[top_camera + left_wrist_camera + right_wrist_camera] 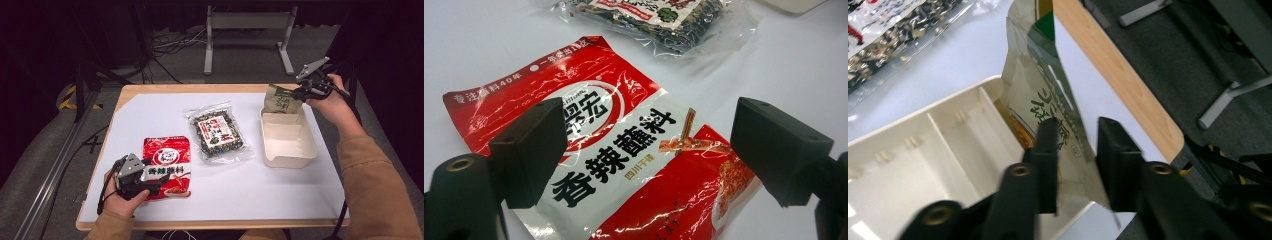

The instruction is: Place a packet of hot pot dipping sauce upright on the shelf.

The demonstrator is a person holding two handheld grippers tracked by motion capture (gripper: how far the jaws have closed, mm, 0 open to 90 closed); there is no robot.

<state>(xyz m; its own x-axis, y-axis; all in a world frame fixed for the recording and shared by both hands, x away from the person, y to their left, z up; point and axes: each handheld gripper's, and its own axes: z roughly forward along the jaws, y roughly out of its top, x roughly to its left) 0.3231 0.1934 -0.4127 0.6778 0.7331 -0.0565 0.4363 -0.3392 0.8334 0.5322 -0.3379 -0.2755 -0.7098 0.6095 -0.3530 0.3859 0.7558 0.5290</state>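
Nearest the person, at the front left of the table point(280, 210), the left gripper point(156, 189) lies low over the bottom edge of a red and white sauce packet point(167, 167). In the left gripper view its jaws stand wide apart, one to each side of the packet point(624, 150), and neither pad touches the film; the packet lies flat on the white sheet beneath them, its printed face up.

Just beyond the red packet, toward the middle of the table, a clear bag of dark dried bits point(218, 131) lies flat, near the packet but not overlapping it. The same bag point(659, 20) crosses the top of the left gripper view.

To the right of that bag sits a cream tray point(288, 150) with low walls and inner dividers. At its far end a tan and green pouch point(281, 100) stands tilted, its lower edge down inside the tray and its top leaning toward the table's far edge.

Farthest off, at the back right, the right gripper point(306, 91) is at the pouch's upper right corner. In the right gripper view its jaws are partly parted with the edge of the pouch point(1048, 95) running between them; a gap shows beside the right jaw, so the pads do not pinch it, and the tray point(923, 150) lies to the left below.
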